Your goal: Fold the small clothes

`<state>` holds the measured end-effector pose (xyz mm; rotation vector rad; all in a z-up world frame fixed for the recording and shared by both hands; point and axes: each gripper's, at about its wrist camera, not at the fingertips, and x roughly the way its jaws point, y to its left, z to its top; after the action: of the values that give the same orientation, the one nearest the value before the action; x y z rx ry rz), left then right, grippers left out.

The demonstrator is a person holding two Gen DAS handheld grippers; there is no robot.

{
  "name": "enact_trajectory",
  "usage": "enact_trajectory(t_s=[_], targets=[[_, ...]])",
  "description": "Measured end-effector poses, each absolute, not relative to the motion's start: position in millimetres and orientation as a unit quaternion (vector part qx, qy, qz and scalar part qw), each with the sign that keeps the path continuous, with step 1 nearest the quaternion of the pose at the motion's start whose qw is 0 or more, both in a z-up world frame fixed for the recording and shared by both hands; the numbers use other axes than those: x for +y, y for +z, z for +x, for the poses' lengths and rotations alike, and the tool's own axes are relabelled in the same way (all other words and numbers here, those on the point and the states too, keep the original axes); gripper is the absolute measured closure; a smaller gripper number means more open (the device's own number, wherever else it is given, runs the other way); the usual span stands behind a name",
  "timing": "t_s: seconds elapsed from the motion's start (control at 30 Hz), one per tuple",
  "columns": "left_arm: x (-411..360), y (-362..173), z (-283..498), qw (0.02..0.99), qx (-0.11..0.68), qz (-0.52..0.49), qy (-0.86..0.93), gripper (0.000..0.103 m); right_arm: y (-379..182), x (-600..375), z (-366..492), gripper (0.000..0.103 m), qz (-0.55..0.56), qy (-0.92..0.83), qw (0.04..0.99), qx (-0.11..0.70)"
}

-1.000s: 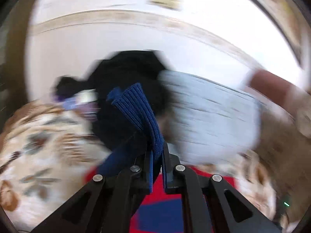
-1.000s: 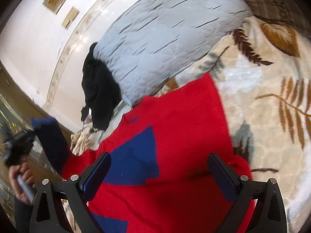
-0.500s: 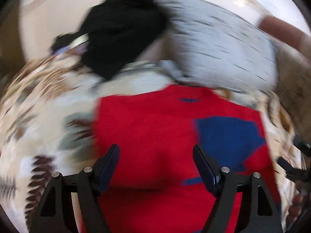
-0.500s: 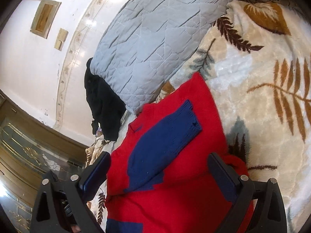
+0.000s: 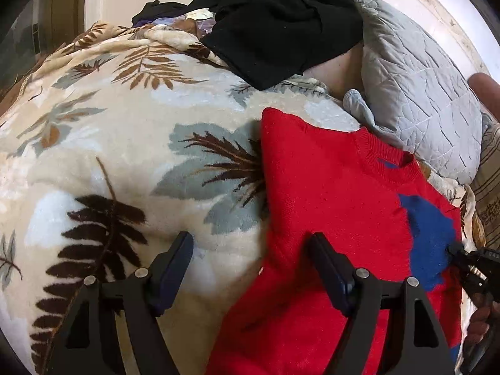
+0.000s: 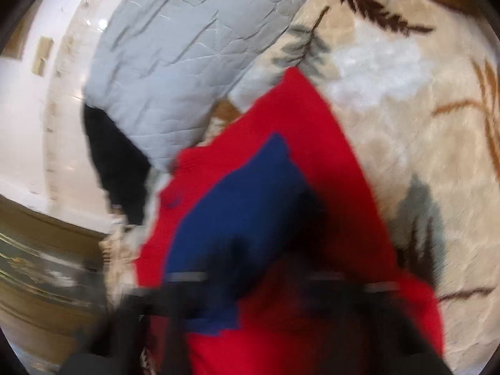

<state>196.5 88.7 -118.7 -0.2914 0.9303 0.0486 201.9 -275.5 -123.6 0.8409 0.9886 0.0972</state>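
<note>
Knitwear fills the lower right of the left wrist view: a red sweater (image 5: pixel 328 193) lies flat on a leaf-patterned blanket (image 5: pixel 103 143), its neckline toward the upper right, a blue sleeve (image 5: pixel 431 234) folded across its front. The left gripper (image 5: pixel 250 250) hangs with its jaws wide apart and nothing between them, one finger over the blanket, the other over the sweater's left edge. At the right edge of this frame the right gripper (image 5: pixel 453 250) has its tip at the blue sleeve; in the blurred right wrist view its jaws have just been closing and are now drawn together low in the frame over the blue and red knit, but whether cloth is pinched I cannot tell. A grey quilted pillow (image 5: pixel 415 87) and black garment (image 5: pixel 281 22) lie beyond.
</note>
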Motion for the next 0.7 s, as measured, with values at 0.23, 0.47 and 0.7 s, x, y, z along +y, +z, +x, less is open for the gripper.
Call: enact_trajectory(t_s=[0.23, 0.47, 0.7], targets=[[95.9, -118.7, 198.4, 0.881, 0.448, -0.149, 0.010, 0.025, -89.2, -274.4, 156.6, 0.092, 0.295, -0.013, 0.858, 0.419], [98.0, -109.5, 202.4, 0.882, 0.444, -0.154, 0.015, 0.024, -99.7, -285.2, 143.1, 0.000, 0.402, 0.063, 0.827, 0.387], [95.7, -115.8, 200.5, 0.881, 0.450, -0.146, 0.022, 0.024, -119.7, -281.0, 179.7, 0.028, 0.430, 0.061, 0.790, 0.432]])
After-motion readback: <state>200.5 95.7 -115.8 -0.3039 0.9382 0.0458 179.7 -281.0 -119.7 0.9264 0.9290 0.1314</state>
